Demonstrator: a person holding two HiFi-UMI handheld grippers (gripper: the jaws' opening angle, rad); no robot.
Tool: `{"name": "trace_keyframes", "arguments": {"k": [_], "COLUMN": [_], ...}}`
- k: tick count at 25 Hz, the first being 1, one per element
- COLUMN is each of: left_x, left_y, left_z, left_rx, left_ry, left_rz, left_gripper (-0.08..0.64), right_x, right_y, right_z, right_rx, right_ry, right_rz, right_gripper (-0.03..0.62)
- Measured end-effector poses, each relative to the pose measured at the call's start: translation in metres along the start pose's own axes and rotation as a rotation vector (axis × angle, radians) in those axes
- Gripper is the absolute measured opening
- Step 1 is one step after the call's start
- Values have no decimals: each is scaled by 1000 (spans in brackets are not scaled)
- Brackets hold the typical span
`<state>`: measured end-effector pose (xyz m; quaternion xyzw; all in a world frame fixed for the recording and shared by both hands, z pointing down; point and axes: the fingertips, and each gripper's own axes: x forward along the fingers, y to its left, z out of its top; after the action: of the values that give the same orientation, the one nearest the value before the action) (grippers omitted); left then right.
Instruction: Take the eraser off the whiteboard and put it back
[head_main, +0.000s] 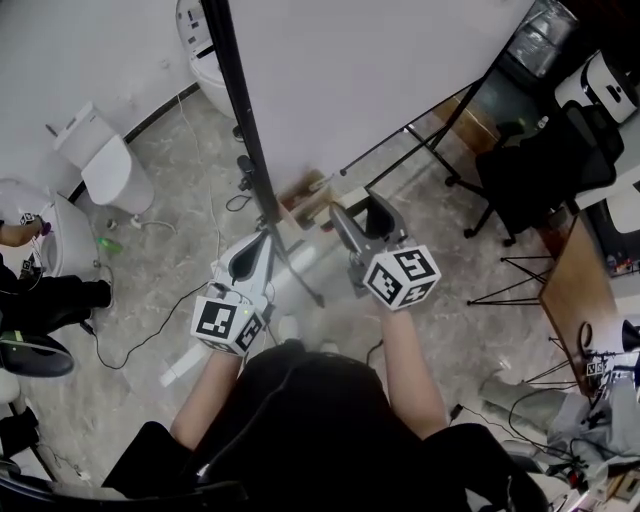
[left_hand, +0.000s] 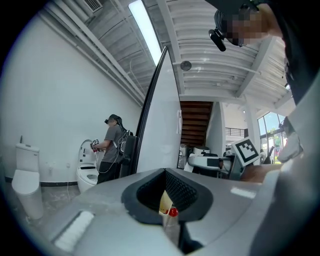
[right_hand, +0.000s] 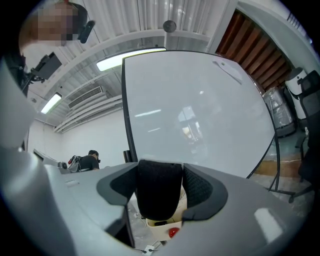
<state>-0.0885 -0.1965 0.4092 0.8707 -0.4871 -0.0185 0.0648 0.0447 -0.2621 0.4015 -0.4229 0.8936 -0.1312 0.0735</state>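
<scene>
Ahead, the whiteboard stands upright on its black-legged stand, its white face filling the right gripper view. Both claws point level toward it. The right claw is clamped on the black eraser, which fills the gap between its pads and is held in front of the board. The left claw is beside it, pads together and empty.
</scene>
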Motion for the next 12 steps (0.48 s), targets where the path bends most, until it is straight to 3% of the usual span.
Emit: {"name": "trace_keyframes", "arguments": {"k": [12], "left_x": [-16], "left_y": [5], "left_z": [12], "left_rx": [22], "left_ry": [-19], "left_rz": [68], "left_gripper": [5], "right_x": [-50], "right_y": [12], "right_z": [39], "right_rx": [-72], "right_ry": [-53], "right_rz": [32], "right_gripper": [279]}}
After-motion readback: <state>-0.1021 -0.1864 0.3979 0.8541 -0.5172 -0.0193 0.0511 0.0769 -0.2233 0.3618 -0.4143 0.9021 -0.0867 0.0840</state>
